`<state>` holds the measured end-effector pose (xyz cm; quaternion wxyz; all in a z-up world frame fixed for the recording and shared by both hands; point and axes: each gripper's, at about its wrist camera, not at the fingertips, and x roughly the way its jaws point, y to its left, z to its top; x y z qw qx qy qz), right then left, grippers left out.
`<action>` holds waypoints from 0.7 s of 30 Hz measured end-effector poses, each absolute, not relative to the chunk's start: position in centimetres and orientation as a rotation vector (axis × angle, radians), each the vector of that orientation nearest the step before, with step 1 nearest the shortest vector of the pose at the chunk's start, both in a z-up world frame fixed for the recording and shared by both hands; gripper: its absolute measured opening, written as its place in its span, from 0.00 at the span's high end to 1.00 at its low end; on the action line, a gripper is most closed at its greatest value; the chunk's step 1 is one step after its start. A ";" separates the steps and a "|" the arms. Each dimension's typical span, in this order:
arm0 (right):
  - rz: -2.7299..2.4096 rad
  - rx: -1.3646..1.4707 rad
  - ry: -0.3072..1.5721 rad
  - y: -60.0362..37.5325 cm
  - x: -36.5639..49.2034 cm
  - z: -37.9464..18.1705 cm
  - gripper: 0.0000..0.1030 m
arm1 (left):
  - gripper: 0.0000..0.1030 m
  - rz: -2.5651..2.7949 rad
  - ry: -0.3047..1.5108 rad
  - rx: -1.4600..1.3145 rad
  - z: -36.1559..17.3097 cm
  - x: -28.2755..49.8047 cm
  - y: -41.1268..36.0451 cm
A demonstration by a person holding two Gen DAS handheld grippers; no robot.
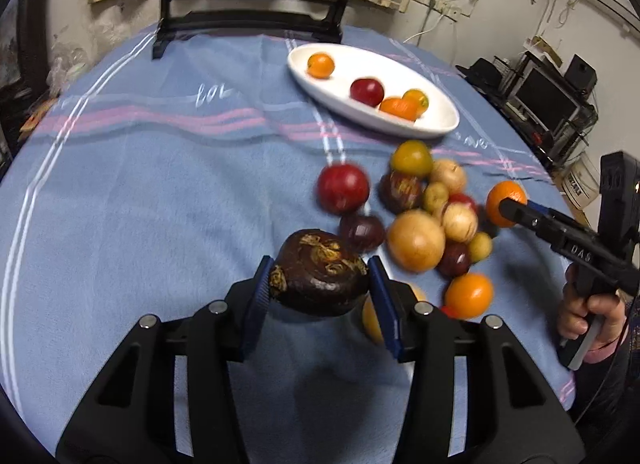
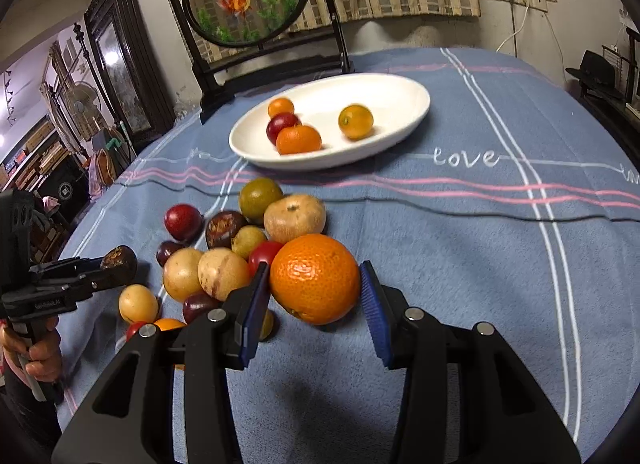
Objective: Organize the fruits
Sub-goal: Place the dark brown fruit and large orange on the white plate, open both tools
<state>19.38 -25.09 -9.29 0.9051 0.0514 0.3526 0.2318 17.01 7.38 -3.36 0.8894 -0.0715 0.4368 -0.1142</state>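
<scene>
Left wrist view. Your left gripper [image 1: 318, 284] clasps a dark brown fruit [image 1: 320, 278] between its blue pads [image 1: 262, 284], raised over the blue tablecloth [image 1: 140, 204], with the loose fruit pile [image 1: 424, 220] just to its right. The hold sits on the fruit's rounded flanks; judged from this, a quick swing could let it roll out and scatter the pile. The white oval dish [image 1: 440, 126] lies beyond the pile toward the table's far edge, holding four fruits. Your right gripper [image 1: 505, 206] enters from the right, clamped on an orange [image 1: 500, 200].

Right wrist view. Your right gripper [image 2: 316, 288] grips the orange [image 2: 316, 284] at the pile's right side. The orange sits close against its neighbours [image 2: 224, 272], so a sideways lift may drag them along and send them rolling. Both hands share one dish [image 2: 408, 112]; crossing paths risks a collision.
</scene>
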 end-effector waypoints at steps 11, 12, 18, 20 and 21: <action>0.458 0.113 0.563 -23.9 27.1 -4.3 0.56 | 0.53 -0.304 0.828 -0.125 3.0 29.6 4.4; 0.458 0.104 0.571 -23.5 28.3 -4.5 0.56 | 0.53 -0.299 0.829 -0.122 2.9 31.2 4.0; 0.461 0.064 0.625 -21.4 31.7 -6.2 0.56 | 0.53 -0.260 0.886 -0.093 -0.2 37.5 2.1; 0.465 0.050 0.630 -21.2 32.2 -6.5 0.56 | 0.53 -0.250 0.903 -0.088 -1.2 38.3 2.0; 0.468 0.048 0.631 -21.1 32.3 -6.6 0.56 | 0.53 -0.250 0.914 -0.085 -1.7 38.7 1.8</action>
